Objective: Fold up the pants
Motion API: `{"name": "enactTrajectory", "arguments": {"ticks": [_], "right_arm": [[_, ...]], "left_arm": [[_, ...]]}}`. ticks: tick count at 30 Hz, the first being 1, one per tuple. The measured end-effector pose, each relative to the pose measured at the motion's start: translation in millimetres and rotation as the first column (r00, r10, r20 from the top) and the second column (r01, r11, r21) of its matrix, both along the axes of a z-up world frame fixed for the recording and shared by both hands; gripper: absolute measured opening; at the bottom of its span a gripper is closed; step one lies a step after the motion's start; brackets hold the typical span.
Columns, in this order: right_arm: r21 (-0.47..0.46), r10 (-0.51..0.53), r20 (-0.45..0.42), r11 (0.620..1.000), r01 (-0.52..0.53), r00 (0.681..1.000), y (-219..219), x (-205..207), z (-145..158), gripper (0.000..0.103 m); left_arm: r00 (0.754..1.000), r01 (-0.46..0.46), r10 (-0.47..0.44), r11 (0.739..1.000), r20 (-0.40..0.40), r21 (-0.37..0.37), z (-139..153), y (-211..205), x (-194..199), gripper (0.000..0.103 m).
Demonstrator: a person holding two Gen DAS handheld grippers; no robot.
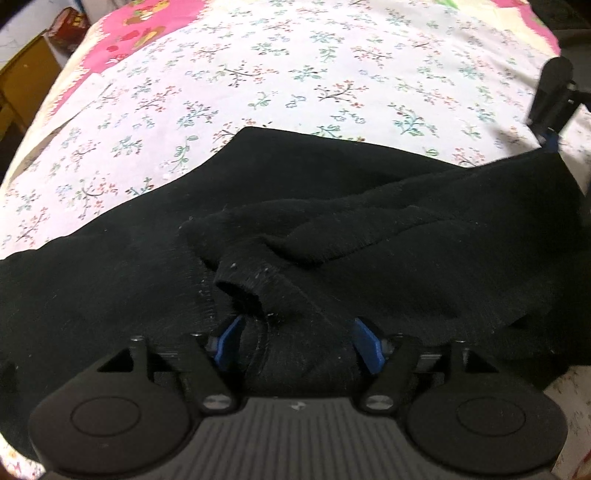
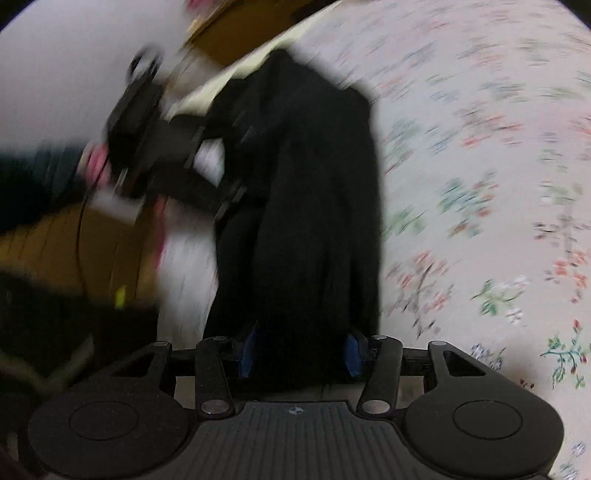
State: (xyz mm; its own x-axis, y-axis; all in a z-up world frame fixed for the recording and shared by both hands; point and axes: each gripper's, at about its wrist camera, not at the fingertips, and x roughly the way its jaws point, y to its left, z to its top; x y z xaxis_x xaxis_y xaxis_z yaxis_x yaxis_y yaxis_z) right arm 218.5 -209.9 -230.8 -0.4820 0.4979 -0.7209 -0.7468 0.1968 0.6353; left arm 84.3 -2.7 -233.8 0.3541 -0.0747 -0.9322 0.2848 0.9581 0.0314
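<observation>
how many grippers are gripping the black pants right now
2. The left gripper is shut on a bunched fold of the pants at their near edge. The right gripper is clamping the other end; the left wrist view shows it at far right.

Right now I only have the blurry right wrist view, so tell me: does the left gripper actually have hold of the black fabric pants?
Observer: Yes. In the left wrist view the left gripper has a bunched fold of the black fabric pants between its blue fingers.
Operator: Where does my right gripper hold them?
Observer: The right gripper pinches the far right corner of the pants, lifted above the sheet.
Operator: What's under the pants?
Observer: A white floral bedsheet, with a pink printed patch at its far left.
</observation>
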Motion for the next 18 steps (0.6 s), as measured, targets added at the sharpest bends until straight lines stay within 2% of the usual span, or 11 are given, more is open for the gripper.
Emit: {"name": "enactTrajectory", "arguments": {"ticks": [1, 3, 5, 6, 10, 14, 18], "right_arm": [[0.001, 0.024, 0.005, 1.000, -0.024, 1.000, 0.9, -2.9, -2.0, 0.036], [0.018, -0.006, -0.039, 1.000, 0.007, 0.999, 3.1, -1.0, -11.7, 0.036], [0.088, -0.061, -0.081, 0.994, 0.068, 0.995, 8.6, -2.3, -15.0, 0.035], [0.112, -0.058, -0.078, 0.991, 0.066, 0.995, 11.9, -3.9, -14.0, 0.035], [0.142, 0.070, 0.052, 0.987, -0.077, 0.996, 14.2, -26.8, 4.8, 0.035], [0.090, 0.182, 0.093, 0.977, -0.191, 0.979, 10.3, -44.7, 11.7, 0.035], [0.018, 0.179, 0.075, 0.983, -0.181, 0.981, 7.5, -30.0, 11.8, 0.035]], "left_arm": [[1.000, -0.009, 0.009, 1.000, 0.002, 0.009, 1.0, -5.4, -3.2, 0.079], [1.000, -0.026, 0.026, 0.999, 0.002, 0.026, 1.8, -12.1, -4.5, 0.082], [0.999, -0.035, 0.035, 0.999, -0.004, 0.033, 1.9, -13.3, -4.0, 0.084], [0.999, -0.034, 0.034, 0.999, -0.008, 0.039, 3.5, -14.3, -2.5, 0.087], [0.999, -0.024, 0.025, 0.999, -0.021, 0.040, 1.7, -16.0, 1.1, 0.089], [0.999, -0.030, 0.031, 0.999, -0.025, 0.033, 1.2, -16.1, 3.3, 0.090], [0.999, -0.026, 0.026, 0.999, -0.025, 0.023, 1.6, -13.9, 2.5, 0.090]]}}
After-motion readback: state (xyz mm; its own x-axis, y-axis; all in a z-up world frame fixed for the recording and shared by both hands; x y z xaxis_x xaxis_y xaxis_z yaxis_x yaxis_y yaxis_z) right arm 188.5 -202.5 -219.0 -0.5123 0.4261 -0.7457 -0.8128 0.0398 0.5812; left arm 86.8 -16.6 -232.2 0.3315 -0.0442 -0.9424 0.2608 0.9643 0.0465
